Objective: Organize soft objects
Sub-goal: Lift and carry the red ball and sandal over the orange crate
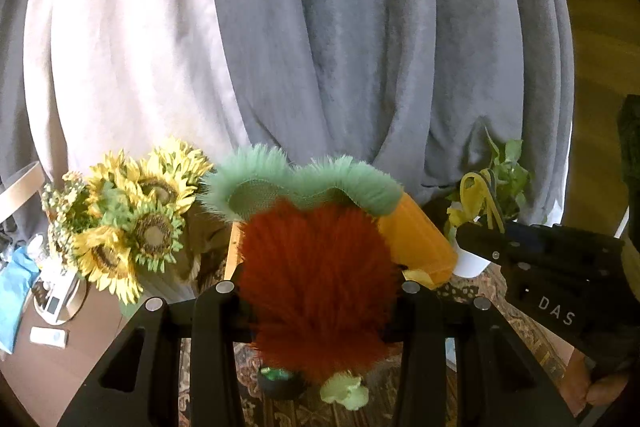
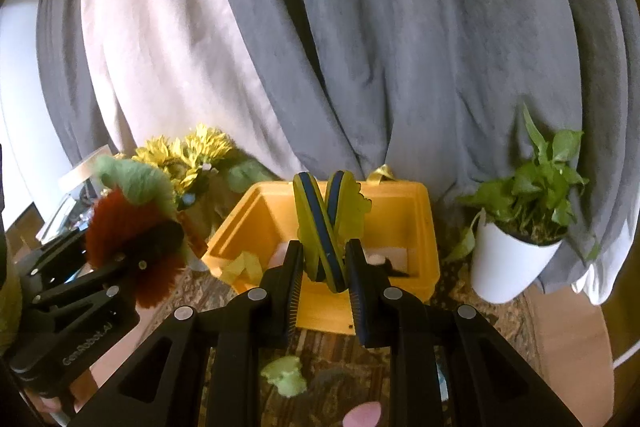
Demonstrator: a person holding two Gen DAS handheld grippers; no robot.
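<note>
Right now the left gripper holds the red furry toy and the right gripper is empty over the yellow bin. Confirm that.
Not quite. The right gripper is not empty: the right wrist view shows it shut on the yellow-and-blue strap over the yellow bin. The left gripper does hold the red furry toy.

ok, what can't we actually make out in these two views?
- Yellow bin contents: right wrist view, partly hidden by the yellow-blue strap and right gripper.
- Bin in left wrist view: mostly hidden behind the furry red-green toy.
- Pink item: cut off by bottom edge.
</note>
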